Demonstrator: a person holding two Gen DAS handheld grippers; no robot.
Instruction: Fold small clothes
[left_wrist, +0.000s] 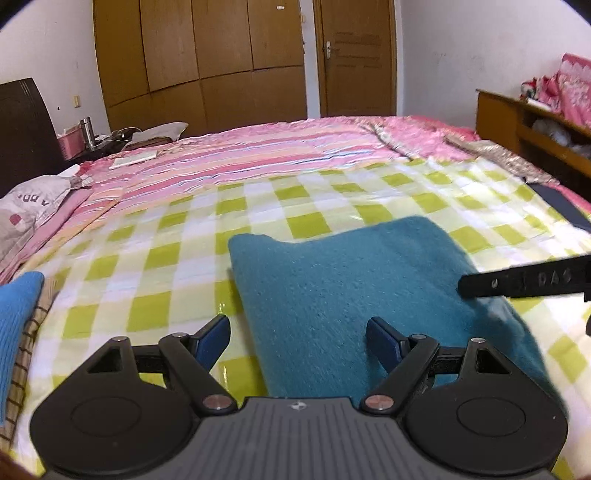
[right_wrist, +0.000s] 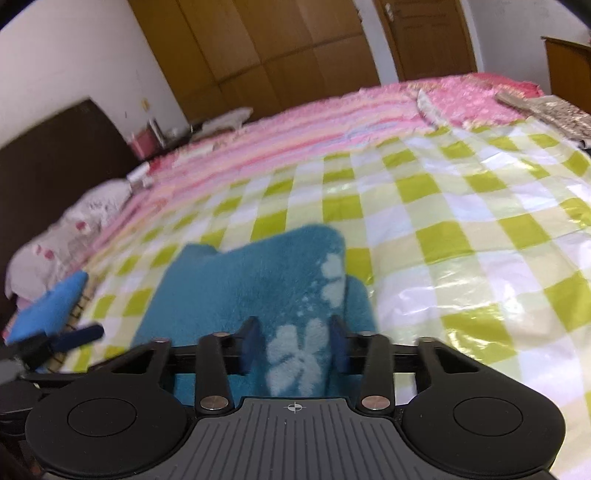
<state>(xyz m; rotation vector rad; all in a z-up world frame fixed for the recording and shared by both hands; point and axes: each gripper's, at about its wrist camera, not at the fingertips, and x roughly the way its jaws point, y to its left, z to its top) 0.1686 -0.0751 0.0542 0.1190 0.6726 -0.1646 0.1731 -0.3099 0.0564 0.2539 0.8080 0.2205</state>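
Observation:
A teal fleece garment (left_wrist: 354, 295) lies folded on the green-and-white checked sheet (left_wrist: 184, 240). My left gripper (left_wrist: 298, 338) is open just above its near left part, and nothing is between the fingers. In the right wrist view the same garment (right_wrist: 240, 284) shows pale flower prints. My right gripper (right_wrist: 293, 345) is half closed with a raised fold of the garment between its fingers. The right gripper's finger also shows in the left wrist view (left_wrist: 517, 282), over the garment's right edge. The left gripper's finger shows at the left of the right wrist view (right_wrist: 79, 338).
A blue folded cloth (left_wrist: 16, 317) lies on a brown checked cloth (left_wrist: 26, 347) at the left edge of the sheet. A pink striped bedspread (left_wrist: 240, 155) covers the far bed. A pillow (left_wrist: 29, 210) is at the left, and a wooden shelf (left_wrist: 535, 125) at the right.

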